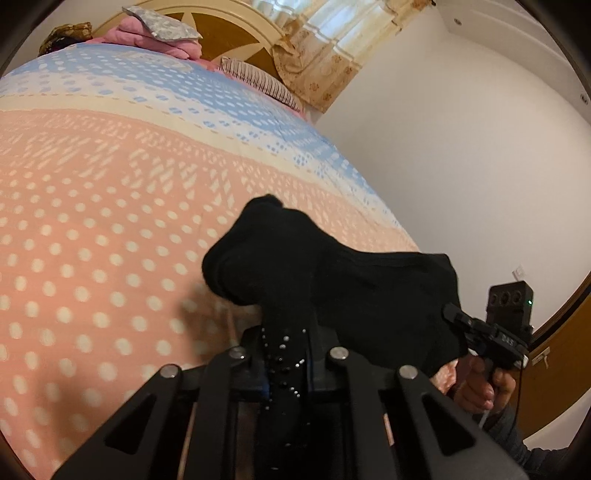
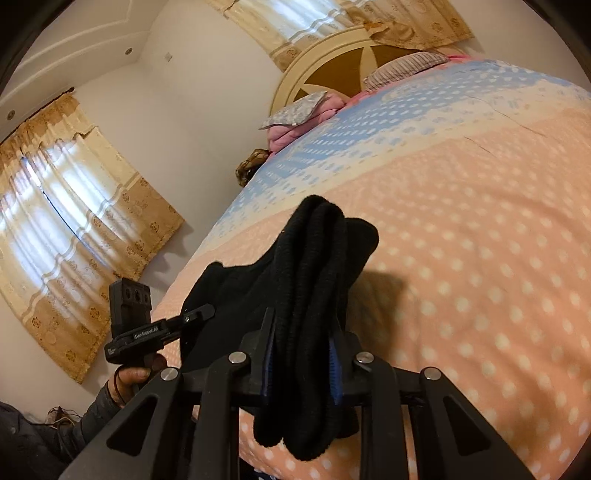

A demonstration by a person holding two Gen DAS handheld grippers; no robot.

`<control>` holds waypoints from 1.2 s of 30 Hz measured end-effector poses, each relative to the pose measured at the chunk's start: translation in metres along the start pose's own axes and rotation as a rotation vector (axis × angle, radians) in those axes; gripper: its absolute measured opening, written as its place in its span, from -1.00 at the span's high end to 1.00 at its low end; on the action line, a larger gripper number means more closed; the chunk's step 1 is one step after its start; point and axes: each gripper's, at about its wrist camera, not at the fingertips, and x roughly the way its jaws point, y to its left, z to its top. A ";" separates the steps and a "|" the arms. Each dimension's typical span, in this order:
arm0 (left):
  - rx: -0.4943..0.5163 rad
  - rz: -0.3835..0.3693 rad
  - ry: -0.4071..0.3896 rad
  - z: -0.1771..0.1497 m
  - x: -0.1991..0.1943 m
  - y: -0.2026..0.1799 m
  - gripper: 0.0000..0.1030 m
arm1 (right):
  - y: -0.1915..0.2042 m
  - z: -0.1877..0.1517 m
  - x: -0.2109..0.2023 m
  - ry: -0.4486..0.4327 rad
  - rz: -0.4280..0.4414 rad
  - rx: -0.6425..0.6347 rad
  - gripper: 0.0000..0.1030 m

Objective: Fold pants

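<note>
Black pants (image 1: 351, 273) hang bunched above the pink dotted bedspread (image 1: 92, 240), stretched between both grippers. My left gripper (image 1: 286, 339) is shut on a fold of the pants that has small shiny studs. The right gripper (image 1: 454, 314) shows at the pants' far end, with a hand under it. In the right wrist view my right gripper (image 2: 303, 332) is shut on a thick bundle of the pants (image 2: 317, 258), whose end droops below the fingers. To its left, the left gripper (image 2: 207, 312) bites the other end of the fabric.
The bedspread (image 2: 480, 258) turns blue and white toward the headboard (image 1: 229, 40). Pink bedding with a grey pillow (image 1: 162, 29) and a striped pillow (image 1: 258, 79) lie there. White wall (image 1: 461, 147) and curtains (image 2: 74, 221) flank the bed. A dark sleeve (image 2: 55, 435) is at lower left.
</note>
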 end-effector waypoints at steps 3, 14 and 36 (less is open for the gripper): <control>0.007 0.022 -0.037 0.007 -0.022 0.007 0.75 | 0.016 0.017 0.021 0.025 0.013 -0.034 0.54; 0.026 0.269 -0.226 0.060 -0.119 0.068 0.75 | 0.117 0.088 0.184 0.178 0.132 -0.163 0.54; -0.199 0.419 -0.187 0.051 -0.108 0.196 -0.05 | 0.091 0.089 0.345 0.341 -0.026 -0.089 0.09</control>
